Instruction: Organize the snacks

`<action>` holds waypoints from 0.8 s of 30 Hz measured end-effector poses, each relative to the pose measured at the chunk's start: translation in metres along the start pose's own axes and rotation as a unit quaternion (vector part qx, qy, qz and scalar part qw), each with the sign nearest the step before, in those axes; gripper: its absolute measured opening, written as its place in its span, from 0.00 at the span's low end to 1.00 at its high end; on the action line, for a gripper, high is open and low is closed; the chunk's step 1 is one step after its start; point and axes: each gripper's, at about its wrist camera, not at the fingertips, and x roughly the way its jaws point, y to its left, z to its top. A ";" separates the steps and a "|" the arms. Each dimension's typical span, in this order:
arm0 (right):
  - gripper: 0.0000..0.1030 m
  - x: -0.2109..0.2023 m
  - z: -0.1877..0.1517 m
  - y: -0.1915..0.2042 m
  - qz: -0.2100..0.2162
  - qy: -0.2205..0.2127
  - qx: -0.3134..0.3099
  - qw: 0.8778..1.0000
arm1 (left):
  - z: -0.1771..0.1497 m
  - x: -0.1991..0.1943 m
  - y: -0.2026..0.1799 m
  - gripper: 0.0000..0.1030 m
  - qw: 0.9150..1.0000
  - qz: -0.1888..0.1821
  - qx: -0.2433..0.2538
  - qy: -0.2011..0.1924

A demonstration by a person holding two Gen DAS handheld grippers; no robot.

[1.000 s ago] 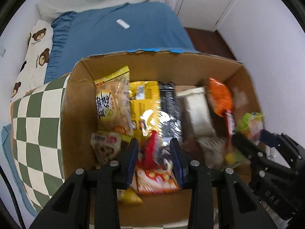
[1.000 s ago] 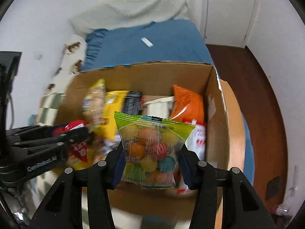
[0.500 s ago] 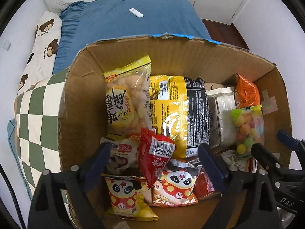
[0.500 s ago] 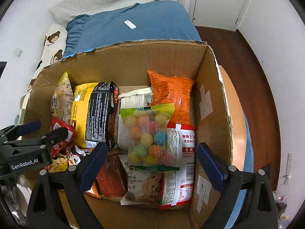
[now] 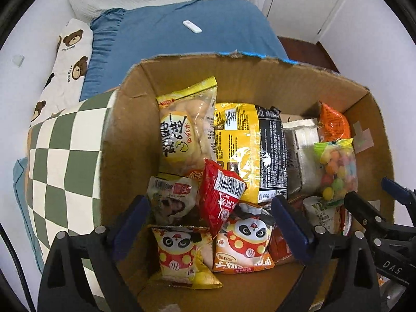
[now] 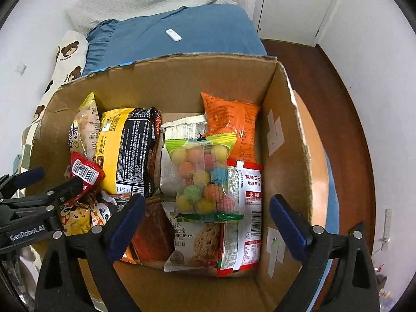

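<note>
Left gripper [image 5: 210, 221] wide open, empty, above red packet [image 5: 221, 197]; right gripper [image 6: 206, 223] opening, empty, over candy-ball bag [image 6: 205, 179] lying atop packs inside cardboard box [image 6: 169, 78].

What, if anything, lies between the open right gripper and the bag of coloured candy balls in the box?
Nothing visible. The right gripper hangs open above the cardboard box, and the candy bag lies on top of the other packets, uncovered. The left gripper sits off to the side over the red packet.

Snack packets [image 6: 205, 182] crowd the cardboard box [image 6: 283, 140]; its near floor lies bare.
</note>
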 end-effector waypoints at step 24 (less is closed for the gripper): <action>0.98 -0.162 -0.100 0.012 0.006 -0.163 -0.027 0.986 | -0.120 -0.176 0.003 0.94 0.982 0.006 -0.006 -0.188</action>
